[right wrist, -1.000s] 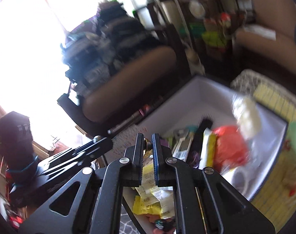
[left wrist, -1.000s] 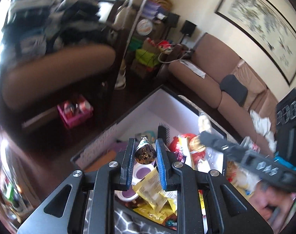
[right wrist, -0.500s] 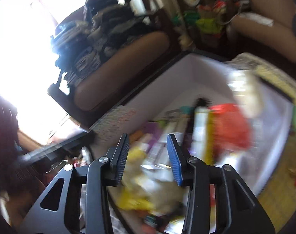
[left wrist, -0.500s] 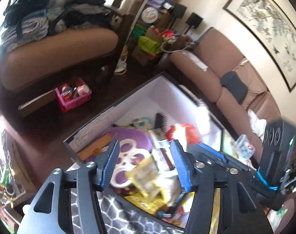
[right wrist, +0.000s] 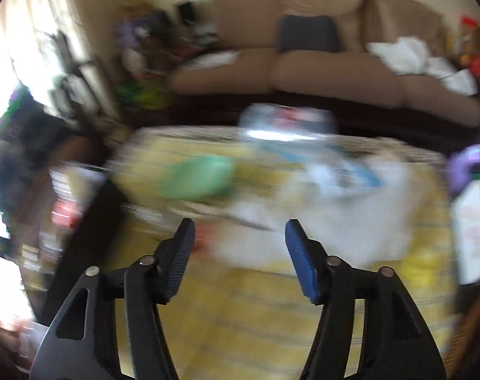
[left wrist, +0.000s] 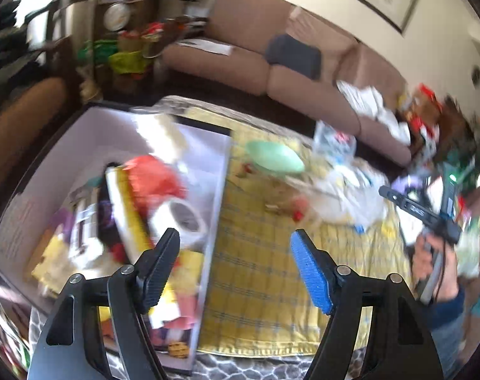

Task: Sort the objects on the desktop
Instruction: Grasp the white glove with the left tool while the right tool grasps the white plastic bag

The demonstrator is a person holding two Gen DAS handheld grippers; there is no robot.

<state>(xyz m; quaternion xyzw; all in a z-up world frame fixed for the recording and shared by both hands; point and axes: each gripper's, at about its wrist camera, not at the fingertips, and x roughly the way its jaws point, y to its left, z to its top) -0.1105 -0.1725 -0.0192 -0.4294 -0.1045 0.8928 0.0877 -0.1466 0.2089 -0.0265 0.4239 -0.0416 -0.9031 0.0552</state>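
Left claw open, jaws just widened, nothing between them, only yellow plaid cloth of the worktop showing in the gap. Black finger over the near wall of the white box, blue pad over the cloth. Box to the left on the worktop, packed with sorted things: red bag, white tape roll, long yellow-edged packet, dark and purple items further left, all smeared by blur. Pale green dish on the cloth just beyond the box's far right corner. Heap of clear and white plastic bags further right, a small red piece beside it. At the right edge, a hand in a dark blue sleeve gripping the handle of the other tool.

Right claw also open, jaws just widened, empty. Heavy motion blur in the right wrist view; green dish up and left of the fingers, white plastic heap straight ahead and to the right, yellow cloth beneath. White carton with a dark cap at the right edge, a purple thing behind it, identity unclear. Box edge only a dark streak at left.

Brown sofa with a dark cushion beyond the worktop
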